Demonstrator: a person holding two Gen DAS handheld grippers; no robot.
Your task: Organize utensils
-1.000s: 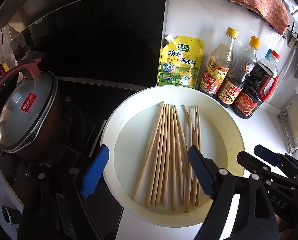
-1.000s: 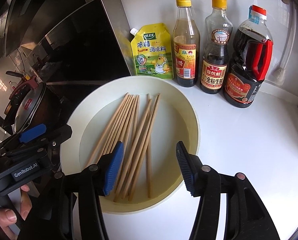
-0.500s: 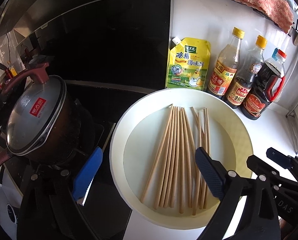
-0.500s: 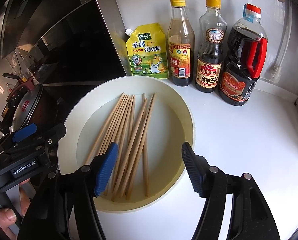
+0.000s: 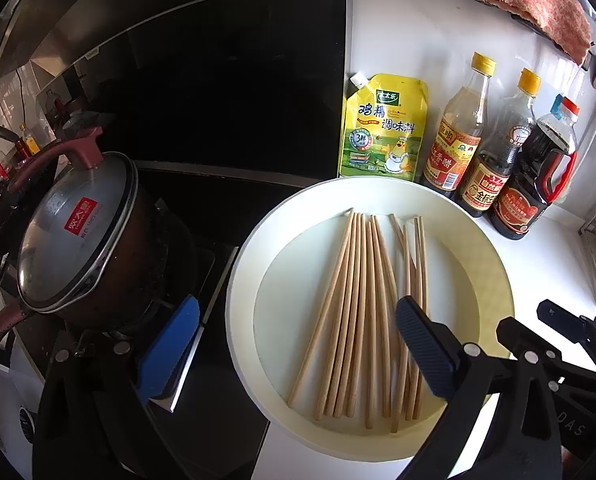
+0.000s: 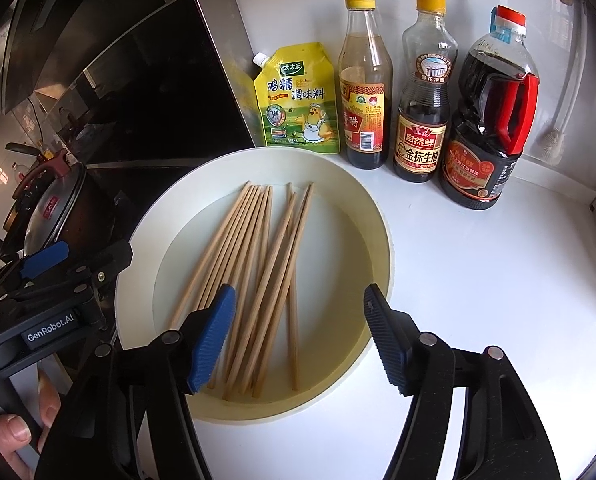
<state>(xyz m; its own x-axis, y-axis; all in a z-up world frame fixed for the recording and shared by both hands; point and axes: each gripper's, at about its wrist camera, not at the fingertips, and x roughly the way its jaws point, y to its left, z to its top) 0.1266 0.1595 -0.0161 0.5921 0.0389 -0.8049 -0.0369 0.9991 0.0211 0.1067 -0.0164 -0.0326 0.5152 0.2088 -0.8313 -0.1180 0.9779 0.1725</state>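
Reading "GenRobot.AI" on left gripper (image 6: 44, 258), jaws spread, empty; right gripper (image 6: 298, 336) likewise released over chopsticks (image 6: 254, 276) in plate (image 6: 378, 220); bottles (image 6: 420, 120) behind.

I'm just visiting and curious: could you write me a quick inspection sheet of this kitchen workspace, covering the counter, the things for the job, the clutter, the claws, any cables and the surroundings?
Surface: white counter, beside a dark stove.
Job's things: wooden chopsticks lying loose in a shallow cream plate, some crossing.
Clutter: yellow seasoning pouch, three sauce bottles in a row behind the plate.
Claws: left claw open, its right finger over the plate; right claw open above the chopsticks' near ends; neither holds anything.
Cables: nothing seen.
Surroundings: lidded pot on the stove, black splashback, patterned cloth hanging on the wall.
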